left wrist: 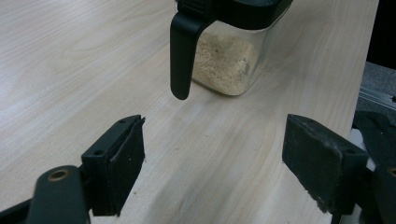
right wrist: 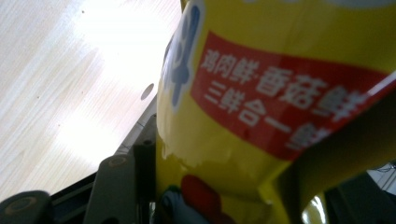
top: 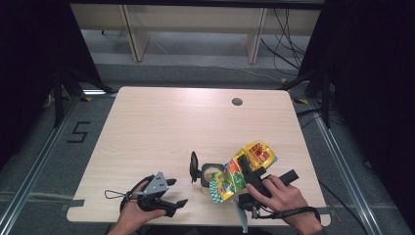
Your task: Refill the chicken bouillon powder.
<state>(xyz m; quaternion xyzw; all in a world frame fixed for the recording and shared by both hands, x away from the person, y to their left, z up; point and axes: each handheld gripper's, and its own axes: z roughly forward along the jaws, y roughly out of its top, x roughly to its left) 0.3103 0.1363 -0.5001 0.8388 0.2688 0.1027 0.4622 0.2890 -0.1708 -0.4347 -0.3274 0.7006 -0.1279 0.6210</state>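
Jar [left wrist: 229,60]: beige powder inside | right gripper [top: 254,177]: clamps yellow packet [top: 244,169] | left gripper [top: 171,193]: agape

Table's [top: 161,122] far half free; jar [top: 210,175] near front edge.

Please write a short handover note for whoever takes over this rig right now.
Right gripper: shut on the yellow bag, held tilted with its lower end over the open container.
Left gripper: open, holding nothing, near the table's front edge, pointing at the container.
Container: clear, black lid flipped up, standing on the table near the front; beige granules lie in its bottom.
Done: bag picked up and brought over the container; some granules are inside.
Left: probably finish pouring, set the bag down, close the lid. Whether granules are flowing now cannot be told.
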